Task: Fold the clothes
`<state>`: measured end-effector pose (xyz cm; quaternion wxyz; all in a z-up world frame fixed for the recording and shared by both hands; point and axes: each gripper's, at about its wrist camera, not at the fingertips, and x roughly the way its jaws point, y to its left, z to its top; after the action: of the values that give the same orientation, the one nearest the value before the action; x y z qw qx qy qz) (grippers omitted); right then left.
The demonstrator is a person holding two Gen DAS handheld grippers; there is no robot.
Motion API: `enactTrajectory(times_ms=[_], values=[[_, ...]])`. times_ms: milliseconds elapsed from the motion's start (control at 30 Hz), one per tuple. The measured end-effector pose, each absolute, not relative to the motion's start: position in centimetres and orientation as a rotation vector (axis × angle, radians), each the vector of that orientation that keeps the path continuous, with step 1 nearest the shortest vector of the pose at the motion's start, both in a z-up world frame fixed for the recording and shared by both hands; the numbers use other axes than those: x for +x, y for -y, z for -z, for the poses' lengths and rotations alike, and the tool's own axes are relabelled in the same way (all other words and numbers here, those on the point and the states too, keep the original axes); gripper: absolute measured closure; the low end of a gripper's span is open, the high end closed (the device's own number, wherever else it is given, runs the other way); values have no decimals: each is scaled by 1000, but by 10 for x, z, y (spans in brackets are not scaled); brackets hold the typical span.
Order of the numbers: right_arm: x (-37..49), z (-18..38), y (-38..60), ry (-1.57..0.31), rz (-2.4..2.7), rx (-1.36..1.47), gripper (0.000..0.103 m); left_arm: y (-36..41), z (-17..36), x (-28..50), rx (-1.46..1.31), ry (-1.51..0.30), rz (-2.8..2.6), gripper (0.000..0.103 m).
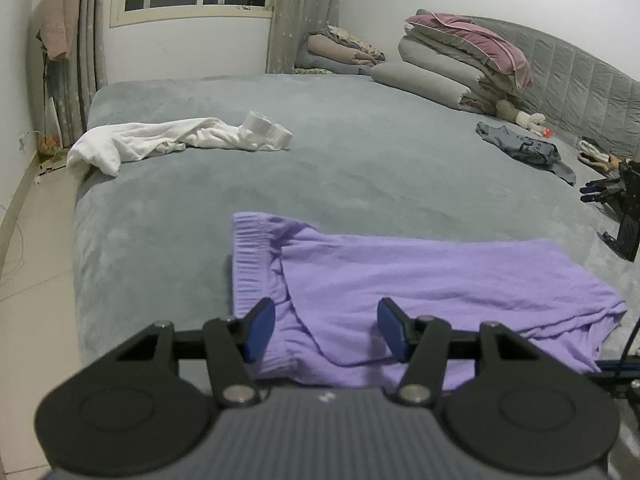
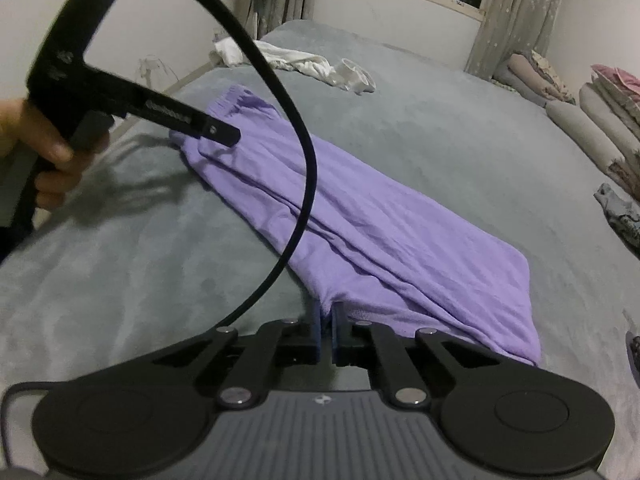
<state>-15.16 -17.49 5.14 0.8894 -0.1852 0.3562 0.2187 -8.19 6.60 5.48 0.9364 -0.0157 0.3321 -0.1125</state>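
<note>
A purple garment lies flattened along the near side of the grey bed, with its ribbed waistband to the left. My left gripper hovers over the waistband end. Its blue pads stand apart, with cloth under and between them but not pinched. In the right wrist view the same purple garment runs away from me. My right gripper is shut on its near hem corner. A hand holds the left gripper above the far waistband end.
A crumpled white garment lies at the bed's far left and a small grey printed one at the right. Folded quilts and pillows are stacked by the headboard. A black device stands at the right edge. A black cable arcs across the right wrist view.
</note>
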Motion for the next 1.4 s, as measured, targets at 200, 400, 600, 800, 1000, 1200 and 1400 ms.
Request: enactTrajectory(times_ms=[200,400,600,800,1000,1200,1400], values=[[-163,-62,185,-741,-487,-373,101,-65,-55,-81,-33,-679,227,48],[-162,-67,190,-682,-447,-344,101,-63,-54,-82,-28,-675,225,45],[-145,-60,195,-527,-345,-197,63,-59,-50,-84,-46,-641,228,30],[-112,-50,215,-530,-294,36,52,-54,-46,-71,-50,-624,170,14],[-90,-29,207,-620,-297,30,28,-44,-30,-59,-7,-690,114,0],[-88,-29,207,-623,-297,34,6,-38,-24,-56,33,-711,95,0],[-81,-19,200,-687,-257,-7,0,-32,-22,-60,77,-702,82,0]])
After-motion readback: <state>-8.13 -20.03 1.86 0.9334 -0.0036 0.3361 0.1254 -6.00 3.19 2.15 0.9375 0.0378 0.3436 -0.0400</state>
